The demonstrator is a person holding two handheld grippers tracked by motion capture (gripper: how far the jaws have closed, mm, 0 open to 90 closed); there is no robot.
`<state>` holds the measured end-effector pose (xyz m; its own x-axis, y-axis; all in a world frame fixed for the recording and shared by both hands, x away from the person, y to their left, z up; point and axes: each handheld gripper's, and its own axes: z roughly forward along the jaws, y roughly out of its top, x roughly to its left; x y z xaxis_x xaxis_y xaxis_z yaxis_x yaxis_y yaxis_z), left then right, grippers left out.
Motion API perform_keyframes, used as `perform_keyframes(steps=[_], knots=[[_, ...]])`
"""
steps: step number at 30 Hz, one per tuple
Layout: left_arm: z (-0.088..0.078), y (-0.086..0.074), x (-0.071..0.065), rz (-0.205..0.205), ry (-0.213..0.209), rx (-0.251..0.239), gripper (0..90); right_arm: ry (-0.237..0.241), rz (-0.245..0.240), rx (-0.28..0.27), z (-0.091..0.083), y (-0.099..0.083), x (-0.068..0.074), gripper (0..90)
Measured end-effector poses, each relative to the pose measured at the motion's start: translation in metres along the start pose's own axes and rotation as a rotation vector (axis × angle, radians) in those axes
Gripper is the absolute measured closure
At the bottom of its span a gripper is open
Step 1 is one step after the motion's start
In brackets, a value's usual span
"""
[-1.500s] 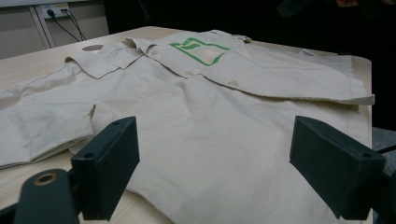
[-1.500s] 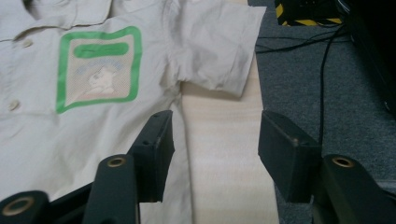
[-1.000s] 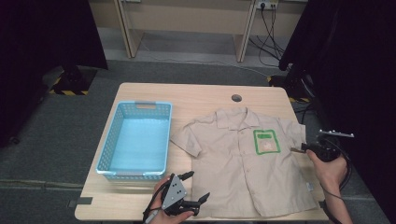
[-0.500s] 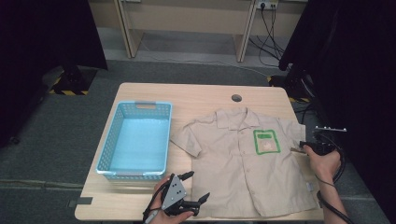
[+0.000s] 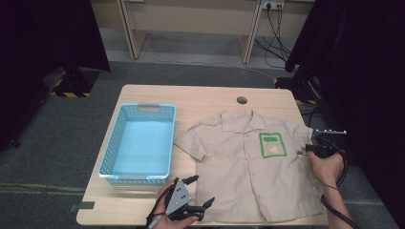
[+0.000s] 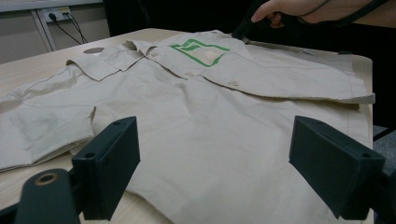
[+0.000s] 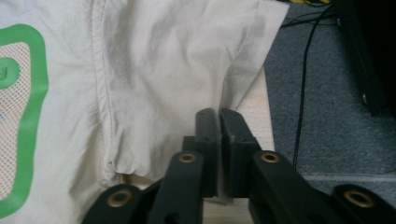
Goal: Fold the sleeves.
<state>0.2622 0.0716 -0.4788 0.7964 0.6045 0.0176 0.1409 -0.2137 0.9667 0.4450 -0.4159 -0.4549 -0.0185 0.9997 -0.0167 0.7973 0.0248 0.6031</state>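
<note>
A beige short-sleeved shirt (image 5: 248, 176) with a green pocket patch (image 5: 272, 144) lies flat, front up, on the wooden table (image 5: 200, 95). My right gripper (image 5: 305, 150) is at the shirt's right sleeve by the table's right edge. In the right gripper view its jaws (image 7: 218, 116) have just been closing and now pinch a thin edge of the sleeve (image 7: 243, 70). My left gripper (image 5: 201, 190) stands open near the table's front edge, just left of the shirt's hem. The left gripper view has its wide-apart jaws (image 6: 224, 168) low over the shirt (image 6: 210, 112), nothing gripped.
A light blue perforated basket (image 5: 108, 157) stands on the left half of the table. A round cable hole (image 5: 242, 100) sits near the far edge. Grey carpet and cables lie beyond the right edge.
The right hand has sunk slightly and shifted in onto the sleeve edge, and its jaws have shut on the fabric. The left gripper has stayed where it was.
</note>
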Motion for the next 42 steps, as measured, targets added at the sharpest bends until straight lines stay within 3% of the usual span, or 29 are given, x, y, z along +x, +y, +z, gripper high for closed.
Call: perform_keyframes(steps=[4, 9, 13, 20, 30, 42], knots=[[0.0, 0.0, 0.0, -0.002, 0.001, -0.002, 15.4, 0.009, 0.024, 0.012, -0.002, 0.002, 0.0, 88.1], [0.0, 0.0, 0.0, -0.003, 0.001, 0.0, 15.4, 0.011, 0.046, -0.038, -0.015, 0.004, -0.006, 88.1], [0.0, 0.0, 0.0, -0.001, 0.002, 0.001, 15.5, 0.003, 0.052, -0.085, -0.036, 0.014, -0.012, 88.1], [0.0, 0.0, 0.0, 0.001, 0.001, 0.0, 15.5, -0.016, 0.036, -0.158, -0.058, 0.022, -0.009, 88.0], [0.0, 0.0, 0.0, 0.003, 0.001, 0.0, 15.5, 0.001, -0.045, -0.199, -0.072, 0.029, 0.014, 87.5], [0.0, 0.0, 0.0, 0.004, 0.0, 0.001, 15.5, 0.077, -0.155, -0.174, -0.061, 0.026, 0.048, 85.8]])
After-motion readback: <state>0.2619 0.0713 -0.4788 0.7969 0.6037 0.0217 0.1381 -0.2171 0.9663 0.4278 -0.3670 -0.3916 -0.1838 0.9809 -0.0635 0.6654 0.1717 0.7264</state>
